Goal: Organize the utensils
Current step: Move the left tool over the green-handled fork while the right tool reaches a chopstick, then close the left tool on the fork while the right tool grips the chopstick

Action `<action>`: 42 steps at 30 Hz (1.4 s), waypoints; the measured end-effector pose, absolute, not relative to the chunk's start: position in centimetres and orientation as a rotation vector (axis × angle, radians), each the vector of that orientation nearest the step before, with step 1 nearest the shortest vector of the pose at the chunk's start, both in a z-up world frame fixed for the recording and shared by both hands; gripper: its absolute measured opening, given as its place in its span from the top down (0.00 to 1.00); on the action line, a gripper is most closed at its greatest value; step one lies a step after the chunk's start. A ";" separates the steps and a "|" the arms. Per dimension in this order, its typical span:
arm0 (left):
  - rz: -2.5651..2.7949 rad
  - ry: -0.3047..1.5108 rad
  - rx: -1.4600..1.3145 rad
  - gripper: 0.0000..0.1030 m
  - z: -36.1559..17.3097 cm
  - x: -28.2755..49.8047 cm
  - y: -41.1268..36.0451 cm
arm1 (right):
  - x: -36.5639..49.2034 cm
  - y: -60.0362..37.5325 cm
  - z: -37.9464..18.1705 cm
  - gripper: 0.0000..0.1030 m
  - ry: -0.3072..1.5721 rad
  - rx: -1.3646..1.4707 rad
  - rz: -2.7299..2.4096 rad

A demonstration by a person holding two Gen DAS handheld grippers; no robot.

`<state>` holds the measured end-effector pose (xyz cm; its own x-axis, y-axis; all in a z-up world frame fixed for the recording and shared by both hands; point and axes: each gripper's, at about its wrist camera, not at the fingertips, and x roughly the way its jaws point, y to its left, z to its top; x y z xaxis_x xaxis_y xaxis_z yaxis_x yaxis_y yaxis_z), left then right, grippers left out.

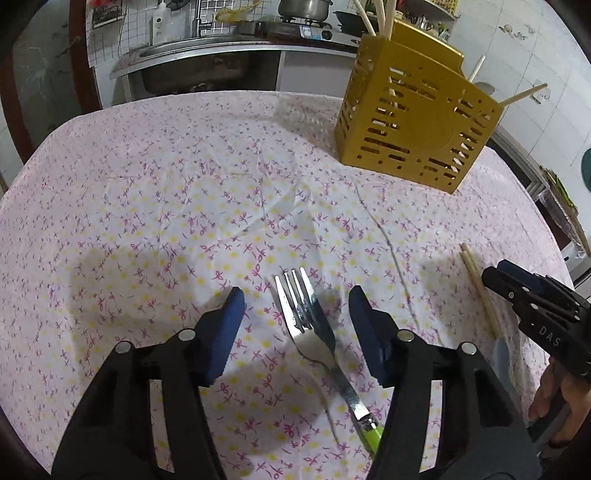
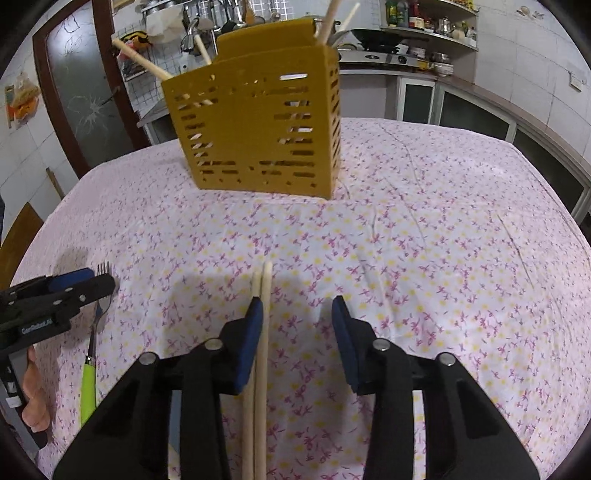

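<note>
A steel fork (image 1: 310, 332) with a green handle lies flat on the flowered tablecloth (image 1: 147, 184), between the fingers of my left gripper (image 1: 295, 295). Both blue pads stand clear of it, so the gripper is open. A pair of wooden chopsticks (image 2: 263, 332) lies on the cloth inside my right gripper (image 2: 297, 302), right against its left pad, while the right pad stands well apart; it is open. The yellow slotted utensil holder (image 2: 258, 125) stands upright at the far side of the table with several chopsticks sticking out of it. In the right wrist view the fork (image 2: 88, 384) lies at the far left.
The holder (image 1: 413, 122) stands at the back right in the left wrist view. Behind the table run a kitchen counter with a sink (image 1: 192, 55), a stove with a pot (image 1: 306, 11) and a wok (image 2: 373, 37). A dark door (image 2: 81, 92) is at the left.
</note>
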<state>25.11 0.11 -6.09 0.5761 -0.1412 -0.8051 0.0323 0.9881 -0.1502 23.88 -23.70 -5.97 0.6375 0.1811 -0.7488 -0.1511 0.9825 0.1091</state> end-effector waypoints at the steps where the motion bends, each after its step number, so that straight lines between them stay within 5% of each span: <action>1: -0.101 0.952 -0.122 0.45 -6.1 25.2 0.1 | 23.9 -23.6 -6.0 0.62 0.860 0.035 0.191; 7: -0.082 0.960 -0.026 0.46 -6.6 25.5 -1.4 | 24.3 -23.0 -5.9 0.64 0.876 0.015 0.188; 15: -0.108 0.961 -0.034 0.66 -6.5 25.1 -0.6 | 24.4 -23.2 -5.9 0.69 0.889 0.007 0.171; 25: -0.079 0.973 0.014 0.67 -6.6 25.1 -1.1 | 25.6 -21.9 -5.9 0.69 0.945 -0.071 0.141; 31: -0.081 0.975 0.052 0.77 -6.5 25.1 -1.8 | 26.0 -21.2 -5.4 0.93 0.976 -0.085 0.162; 36: -0.117 0.958 0.040 0.95 -6.0 25.0 -1.9 | 25.4 -22.8 -5.0 0.94 0.957 -0.017 0.169; 42: -0.109 0.964 0.064 0.95 -5.9 24.9 -2.5 | 24.3 -24.8 -4.2 0.94 0.911 0.047 0.170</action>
